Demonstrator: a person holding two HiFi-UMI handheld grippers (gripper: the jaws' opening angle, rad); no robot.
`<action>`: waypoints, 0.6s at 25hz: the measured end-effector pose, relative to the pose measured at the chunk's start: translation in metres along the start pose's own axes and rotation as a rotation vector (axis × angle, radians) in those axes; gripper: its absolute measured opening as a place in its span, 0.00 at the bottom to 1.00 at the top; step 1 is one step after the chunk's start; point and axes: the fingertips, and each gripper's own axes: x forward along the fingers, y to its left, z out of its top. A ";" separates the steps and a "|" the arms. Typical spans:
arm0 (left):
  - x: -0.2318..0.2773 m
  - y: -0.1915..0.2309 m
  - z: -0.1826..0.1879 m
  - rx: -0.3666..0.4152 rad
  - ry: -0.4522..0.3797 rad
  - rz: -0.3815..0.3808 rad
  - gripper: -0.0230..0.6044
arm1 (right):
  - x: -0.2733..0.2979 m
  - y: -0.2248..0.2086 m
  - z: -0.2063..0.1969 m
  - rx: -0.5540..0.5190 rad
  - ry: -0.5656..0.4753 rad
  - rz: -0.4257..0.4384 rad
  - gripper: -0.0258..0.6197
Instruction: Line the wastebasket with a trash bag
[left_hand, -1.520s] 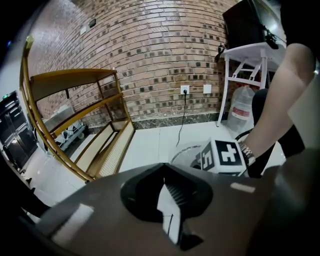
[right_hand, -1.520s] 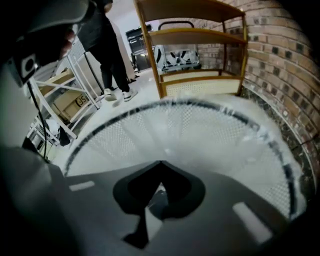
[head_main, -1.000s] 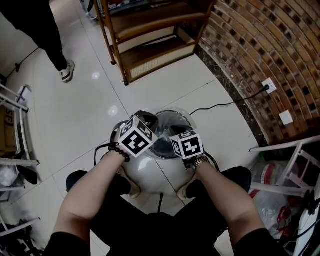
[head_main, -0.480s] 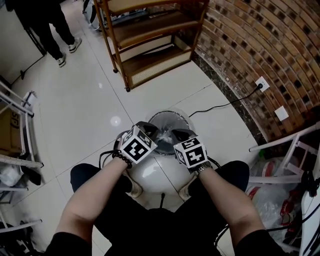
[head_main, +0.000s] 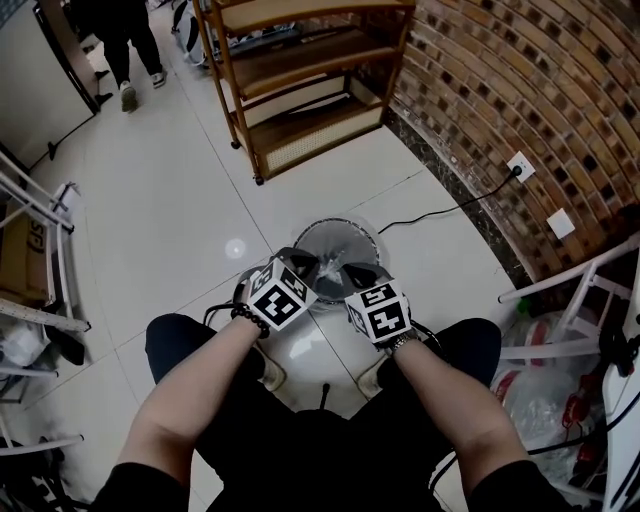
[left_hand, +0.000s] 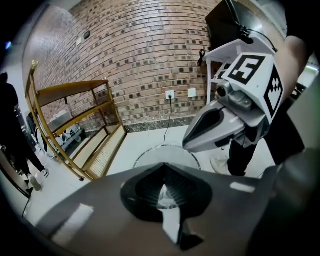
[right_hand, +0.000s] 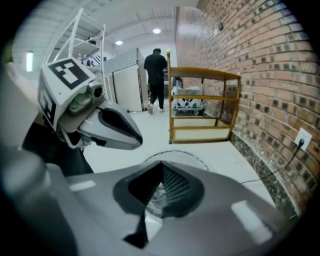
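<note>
A round wastebasket (head_main: 300, 350) with a white wall stands on the floor between my feet, its rim (head_main: 336, 224) ringed by clear film. Both grippers meet over the near side of the mouth. My left gripper (head_main: 305, 263) is shut on a crumpled edge of the clear trash bag (head_main: 326, 267). My right gripper (head_main: 352, 271) is shut on the same film from the other side. In the left gripper view the closed jaws (left_hand: 162, 166) pinch a pale sliver of bag (left_hand: 165, 196), with the basket rim (left_hand: 150, 152) beyond. The right gripper view shows its jaws (right_hand: 161, 164) closed over the rim (right_hand: 197, 161).
A wooden shelf unit (head_main: 300, 90) stands beyond the basket, with a brick wall (head_main: 520, 90) and a wall socket with cable (head_main: 518, 167) to the right. A white rack (head_main: 575, 290) and plastic bags (head_main: 545, 400) are at right, a metal frame (head_main: 40, 260) at left. A person (head_main: 125, 40) walks far off.
Both grippers have drawn back toward me from the middle of the basket mouth to its near side, keeping the film pinched. The person in the background has walked farther away.
</note>
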 end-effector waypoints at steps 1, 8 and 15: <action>0.001 -0.003 0.001 0.002 -0.003 -0.001 0.04 | -0.001 0.000 0.001 -0.003 -0.006 0.000 0.04; 0.008 -0.013 0.004 0.044 -0.009 -0.002 0.04 | -0.005 0.001 -0.001 -0.008 -0.019 0.008 0.04; 0.014 -0.013 0.008 0.037 -0.017 -0.007 0.04 | -0.003 0.003 -0.002 -0.009 -0.023 0.012 0.04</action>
